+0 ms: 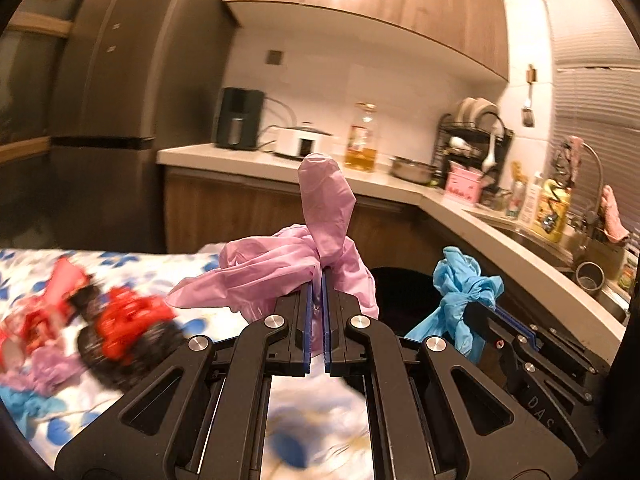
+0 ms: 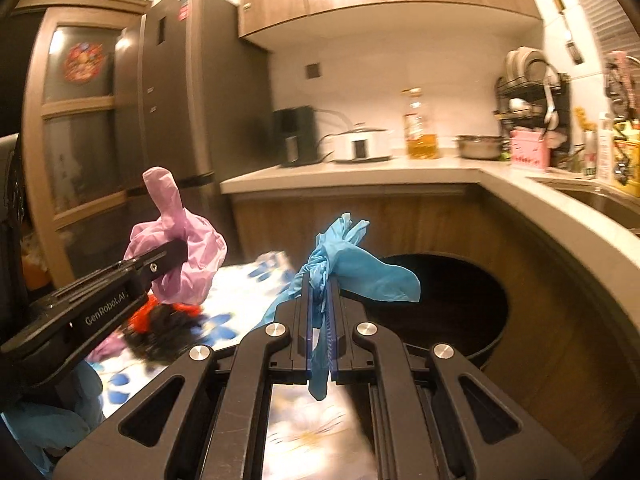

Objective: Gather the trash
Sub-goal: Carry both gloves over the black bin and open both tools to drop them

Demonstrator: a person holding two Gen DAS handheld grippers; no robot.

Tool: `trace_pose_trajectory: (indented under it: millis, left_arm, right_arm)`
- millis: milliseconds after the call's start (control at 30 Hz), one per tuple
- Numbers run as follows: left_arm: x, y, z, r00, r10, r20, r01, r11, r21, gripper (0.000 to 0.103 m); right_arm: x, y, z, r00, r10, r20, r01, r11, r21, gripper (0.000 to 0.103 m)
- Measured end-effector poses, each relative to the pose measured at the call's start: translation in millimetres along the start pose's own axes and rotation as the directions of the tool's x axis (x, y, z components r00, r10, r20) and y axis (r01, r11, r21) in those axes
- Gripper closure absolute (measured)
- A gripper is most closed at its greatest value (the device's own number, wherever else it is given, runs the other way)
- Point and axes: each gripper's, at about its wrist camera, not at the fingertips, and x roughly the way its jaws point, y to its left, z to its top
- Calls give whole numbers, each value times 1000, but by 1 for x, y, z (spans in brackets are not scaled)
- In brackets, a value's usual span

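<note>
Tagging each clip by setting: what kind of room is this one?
A home kitchen, most likely: a tall fridge, a dish rack on the L-shaped counter, and a sink beneath a curved tap.

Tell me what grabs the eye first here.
Two crumpled gloves: a pink glove pinched in the left gripper, a blue glove in the right gripper. Beyond them, the black trash bin gapes by the counter; red wrappers litter the floral tablecloth.

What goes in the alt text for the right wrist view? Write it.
The right gripper is shut on a blue glove near a black bin; the left gripper holds a pink glove over a floral tablecloth.
</note>
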Motion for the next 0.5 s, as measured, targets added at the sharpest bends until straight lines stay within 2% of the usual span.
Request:
trace_pose_trajectory:
  millis: [233,500]
  left_arm:
    - [38,-44,7,996,-93,-2,93,995,42,100]
    - [74,-70,3,989,-143,-27,145,987,76,100]
  right_arm:
    - [8,-43,12,994,-108,27,107,994,30,96]
    - [21,-71,12,987,-161,7,161,986,49,96]
